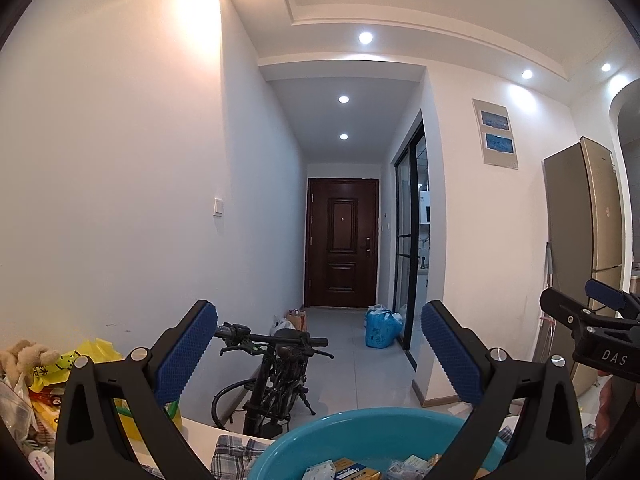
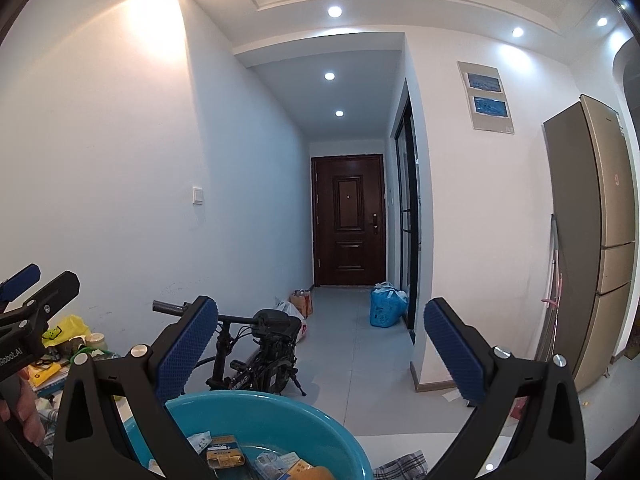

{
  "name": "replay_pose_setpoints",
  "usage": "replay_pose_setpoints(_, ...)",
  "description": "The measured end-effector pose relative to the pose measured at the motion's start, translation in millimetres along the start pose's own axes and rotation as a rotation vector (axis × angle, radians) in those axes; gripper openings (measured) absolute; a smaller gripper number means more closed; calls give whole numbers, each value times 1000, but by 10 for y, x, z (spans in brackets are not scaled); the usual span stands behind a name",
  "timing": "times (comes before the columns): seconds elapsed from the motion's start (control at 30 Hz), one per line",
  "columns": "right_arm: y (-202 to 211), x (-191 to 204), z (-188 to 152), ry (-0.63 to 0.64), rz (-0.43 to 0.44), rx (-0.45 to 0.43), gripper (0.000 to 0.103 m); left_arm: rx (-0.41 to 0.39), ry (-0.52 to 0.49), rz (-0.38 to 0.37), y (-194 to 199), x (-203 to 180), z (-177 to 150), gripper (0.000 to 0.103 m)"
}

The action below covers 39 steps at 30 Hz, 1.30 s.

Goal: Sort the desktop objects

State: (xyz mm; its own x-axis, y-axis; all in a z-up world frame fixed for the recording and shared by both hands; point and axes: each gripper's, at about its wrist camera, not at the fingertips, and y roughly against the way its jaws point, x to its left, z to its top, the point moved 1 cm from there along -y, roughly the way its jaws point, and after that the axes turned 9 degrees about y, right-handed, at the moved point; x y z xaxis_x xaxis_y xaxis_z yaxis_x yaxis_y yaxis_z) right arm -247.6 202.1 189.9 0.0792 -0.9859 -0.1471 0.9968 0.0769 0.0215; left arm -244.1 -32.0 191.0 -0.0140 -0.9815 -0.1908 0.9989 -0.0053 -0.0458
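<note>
A teal plastic basin (image 1: pixel 360 424) sits at the bottom of the left wrist view, holding several small boxes and packets (image 1: pixel 352 470). It also shows in the right wrist view (image 2: pixel 256 412), with a yellow box (image 2: pixel 225 456) inside. My left gripper (image 1: pixel 320 356) is open and empty, raised above the basin and pointing down the hallway. My right gripper (image 2: pixel 320 350) is open and empty, likewise above the basin. The right gripper shows at the right edge of the left wrist view (image 1: pixel 592 320); the left one shows at the left edge of the right wrist view (image 2: pixel 32 300).
A pile of yellow bags, packets and a plush toy (image 1: pixel 36 376) lies at the left on the white table (image 1: pixel 200 432). Checked cloth (image 1: pixel 232 452) lies beside the basin. Beyond the table stand a folding bike (image 1: pixel 276 376), a fridge (image 1: pixel 580 240), floor bags (image 1: pixel 380 328).
</note>
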Motion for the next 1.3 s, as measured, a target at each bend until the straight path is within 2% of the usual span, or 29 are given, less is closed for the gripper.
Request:
replay_pose_setpoints(0.17, 251, -35, 118, -28, 26, -11, 103, -6, -18, -6, 256, -69, 110, 103)
replay_pose_setpoints(0.37, 562, -52, 222, -46, 24, -9, 103, 43, 39, -35, 537, -24, 261, 103)
replay_pose_setpoints(0.5, 846, -21, 266, -40, 28, -23, 103, 32, 37, -20, 800, -35, 348, 103)
replay_pose_setpoints(0.83, 1527, 101, 402, 7, 39, -72, 103, -3, 14, -45, 1498, -190, 544, 103)
replay_pose_setpoints(0.97, 1716, 178, 408, 27, 47, -68, 103, 27, 33, -88, 1700, -210, 588, 103)
replay_pose_setpoints(1.3, 2305, 144, 572, -8, 39, -112, 103, -18, 35, -100, 2348, -210, 834, 103)
